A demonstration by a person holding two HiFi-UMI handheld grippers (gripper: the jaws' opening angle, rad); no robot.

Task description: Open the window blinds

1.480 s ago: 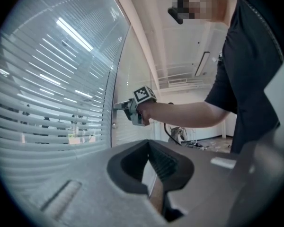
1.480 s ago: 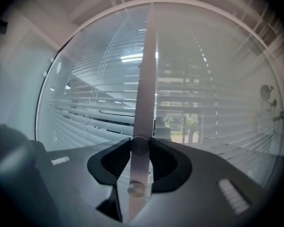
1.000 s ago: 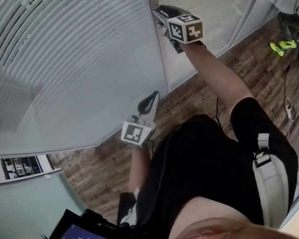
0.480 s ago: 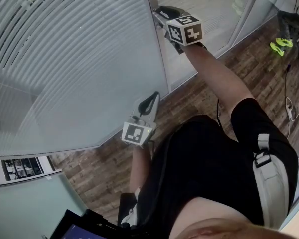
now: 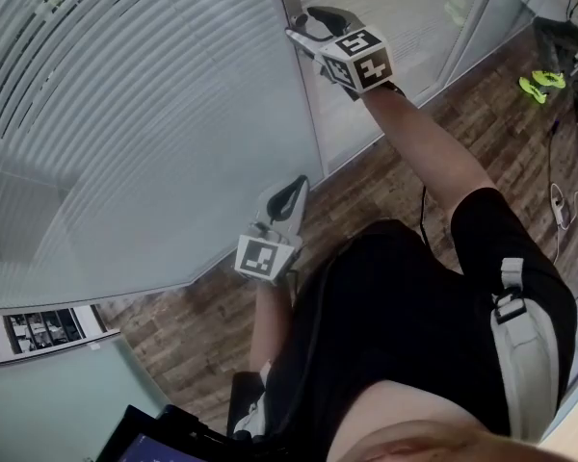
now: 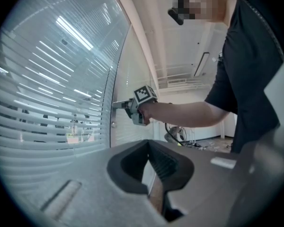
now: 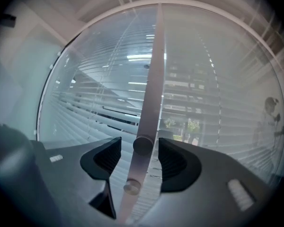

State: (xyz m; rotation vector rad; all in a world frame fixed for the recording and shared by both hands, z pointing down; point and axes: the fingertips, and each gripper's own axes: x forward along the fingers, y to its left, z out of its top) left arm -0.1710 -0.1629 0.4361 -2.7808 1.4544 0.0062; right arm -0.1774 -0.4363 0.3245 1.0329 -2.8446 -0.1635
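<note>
Right gripper: released. Its jaws have just been opening and now stand wide apart, level, pointed at the window. Round knob sits between the two pads, gap on both sides, no pad touching it, so nothing is grasped. Knob is mounted on the grey frame post between two glazed panels; a smaller stud sits just below it on the same post.

Left gripper: clenched on nothing, jaws together, held low near the person's waist, well apart from the post and the glass.

Blinds: horizontal slats behind the glass, filling the big panel left of the post and the panel right of it. Slats are down over the full height. In the right gripper view, building fronts and greenery show through the gaps, so the slats look tilted at least partly open.

Progress, my read: the knob is the control and it is reached but let go. Either the tilt is done or a regrip is due for more turn. I cannot tell which.

Writing: none readable. Marker cube carries only black-and-white square patterns, no brand or label seen anywhere
</note>
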